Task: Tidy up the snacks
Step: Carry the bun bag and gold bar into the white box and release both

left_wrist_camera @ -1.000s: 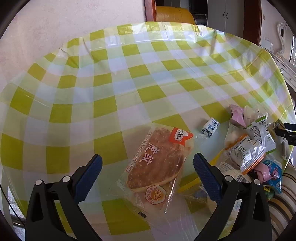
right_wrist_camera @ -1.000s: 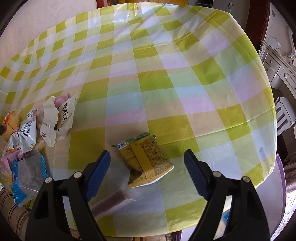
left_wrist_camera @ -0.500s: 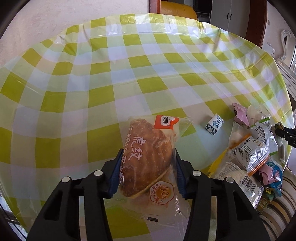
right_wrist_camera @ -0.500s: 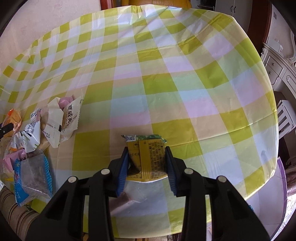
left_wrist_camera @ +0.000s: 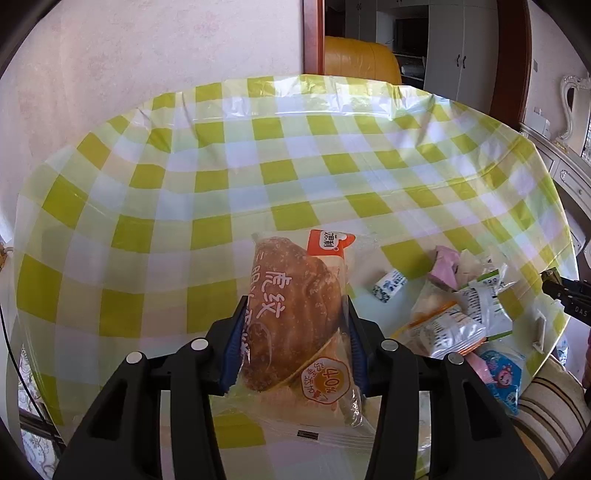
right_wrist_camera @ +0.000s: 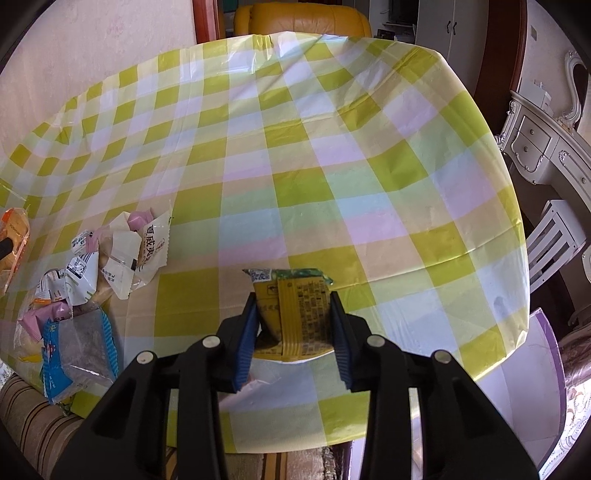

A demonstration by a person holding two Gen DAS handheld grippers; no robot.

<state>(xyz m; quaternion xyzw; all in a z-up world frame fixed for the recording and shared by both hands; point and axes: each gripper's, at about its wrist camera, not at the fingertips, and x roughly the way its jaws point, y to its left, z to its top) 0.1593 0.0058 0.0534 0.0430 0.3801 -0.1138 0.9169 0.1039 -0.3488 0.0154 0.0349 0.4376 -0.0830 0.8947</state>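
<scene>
My left gripper (left_wrist_camera: 293, 343) is shut on a clear packet holding a brown bread bun (left_wrist_camera: 295, 317), lifted a little above the checked tablecloth (left_wrist_camera: 184, 184). Its blue pads press both sides of the packet. In the right wrist view my right gripper (right_wrist_camera: 293, 336) is shut on a yellow and green snack packet (right_wrist_camera: 295, 314), also raised off the cloth. A heap of mixed snack packets (left_wrist_camera: 458, 317) lies at the table's near right in the left wrist view. The same heap of packets (right_wrist_camera: 92, 266) shows at the left in the right wrist view.
A small blue and white candy (left_wrist_camera: 388, 286) lies apart from the heap. A yellow armchair (right_wrist_camera: 303, 16) stands behind the table. White cabinet furniture (right_wrist_camera: 535, 147) and a white slatted chair (right_wrist_camera: 554, 243) stand right of the table edge. A striped cushion (right_wrist_camera: 33, 417) sits below the near edge.
Both grippers went from wide open to shut, the left on the bread packet, the right on the yellow packet. Both packets then rose a little off the cloth.
</scene>
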